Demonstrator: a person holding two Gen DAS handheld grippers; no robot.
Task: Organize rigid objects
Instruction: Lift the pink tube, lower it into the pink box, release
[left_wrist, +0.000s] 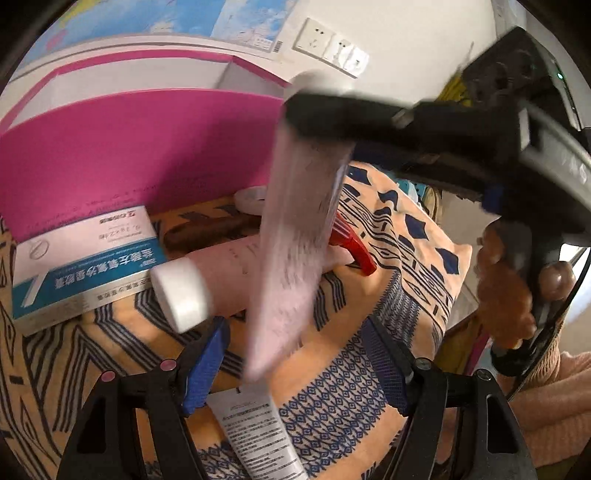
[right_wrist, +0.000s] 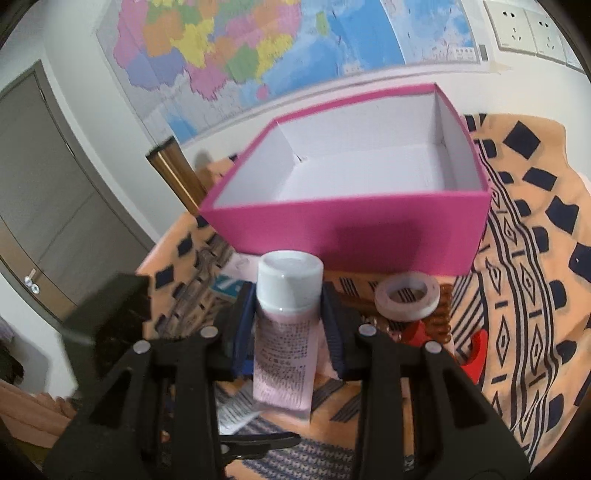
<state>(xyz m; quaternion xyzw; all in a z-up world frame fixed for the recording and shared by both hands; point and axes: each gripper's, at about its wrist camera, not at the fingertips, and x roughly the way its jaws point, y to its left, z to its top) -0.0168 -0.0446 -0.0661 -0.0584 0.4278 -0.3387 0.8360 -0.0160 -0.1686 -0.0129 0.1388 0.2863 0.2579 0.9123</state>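
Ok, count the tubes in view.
3: a pink tube gripped in the right tongs, a second pink tube beside the medicine box, a white tube by the left tongs. Others may be hidden.

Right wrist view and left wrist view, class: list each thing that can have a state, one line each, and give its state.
Pink box: open, empty.
Pink tube: capped, held off the cloth.
Right gripper: shut on the pink tube.
Left gripper: open, holding nothing.
Second pink tube: capped, lying flat.
Medicine carton: closed, lying flat.
Tape roll: lying flat.
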